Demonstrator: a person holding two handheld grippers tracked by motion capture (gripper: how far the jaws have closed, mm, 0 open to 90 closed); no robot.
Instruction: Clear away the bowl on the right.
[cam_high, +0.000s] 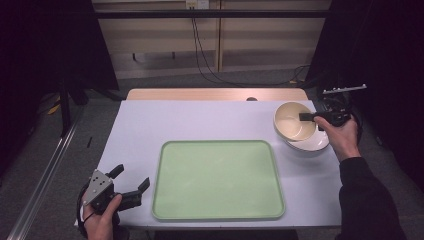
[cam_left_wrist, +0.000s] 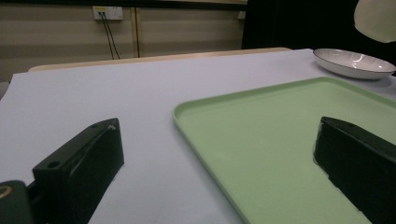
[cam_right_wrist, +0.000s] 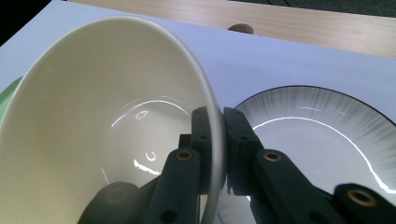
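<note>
Bowl: cream bowl held up and tilted, above and partly over the plate, well right of the green tray and beyond its far right corner.
Grip: right gripper pinches the bowl's rim, one of its fingers inside the wall and the other outside, pressed tight on a thin edge.
Slip risk: the hold is on one side of the rim only, so the bowl's weight hangs off to the side; I judge it could swivel between the pads or slide out if the hand jerks or tips further.
Knock risk: the bowl's lower edge hangs close over the plate; dropping the hand while moving toward the tray could clip the plate and chip it or push it along the table.
Tray risk: coming in low could catch the tray's raised lip and twist the bowl loose.
Right hand: right hand reaches in from the right of the plate, forearm angled up from the near edge, wrist roughly level, gripper pointing left toward the tray.
Left hand: left hand rests near the table's front corner, left of the tray.
Left gripper: left gripper aims toward the tray's near left corner, its fingers spread wide and holding nothing.
</note>
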